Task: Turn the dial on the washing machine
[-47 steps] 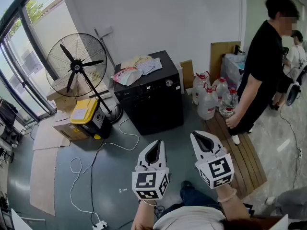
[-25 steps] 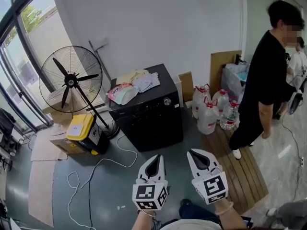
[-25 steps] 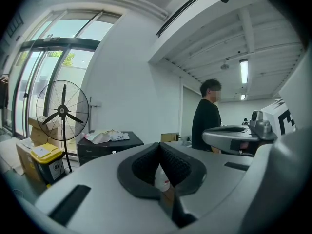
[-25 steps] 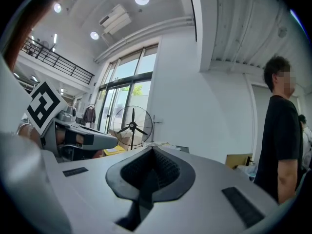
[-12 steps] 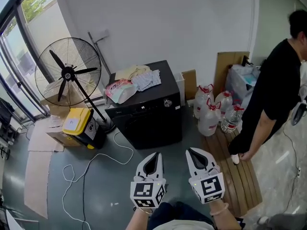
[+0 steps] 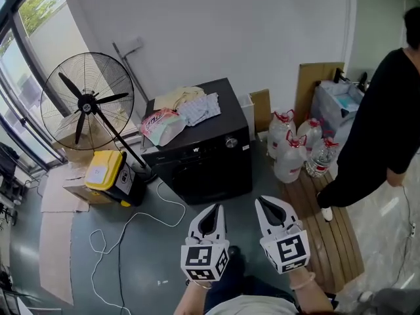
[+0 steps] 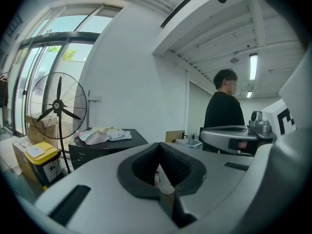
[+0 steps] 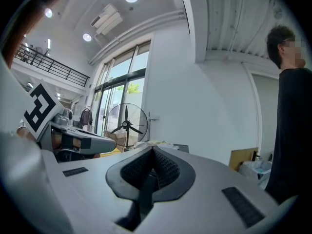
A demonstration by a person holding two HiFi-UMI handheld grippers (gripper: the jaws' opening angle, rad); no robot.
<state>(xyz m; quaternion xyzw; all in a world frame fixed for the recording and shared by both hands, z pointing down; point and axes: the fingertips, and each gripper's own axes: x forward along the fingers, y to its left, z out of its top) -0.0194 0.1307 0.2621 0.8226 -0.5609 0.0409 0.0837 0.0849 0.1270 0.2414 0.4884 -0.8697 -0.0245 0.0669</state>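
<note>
Head view: left tool (image 6: pixel 213 210) and right tool (image 6: pixel 262 203) both hanging with jaws pressed together, gripping nothing. Dial (image 6: pixel 230 142) sitting on washing machine (image 6: pixel 203 166) front panel, well ahead of tools. Water jugs (image 6: pixel 289 157) standing ahead-right of right tool; yellow-lidded bin (image 6: pixel 107 173) sitting ahead-left, lid closed.

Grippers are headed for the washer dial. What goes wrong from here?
1. The right gripper and left gripper are both shut; unless one opens, it may only bump the small silver dial on the black washing machine.
2. A white cable loops across the floor in front of the machine: likely trip hazard.
3. A person in black stands close on the right: possible collision.
</note>
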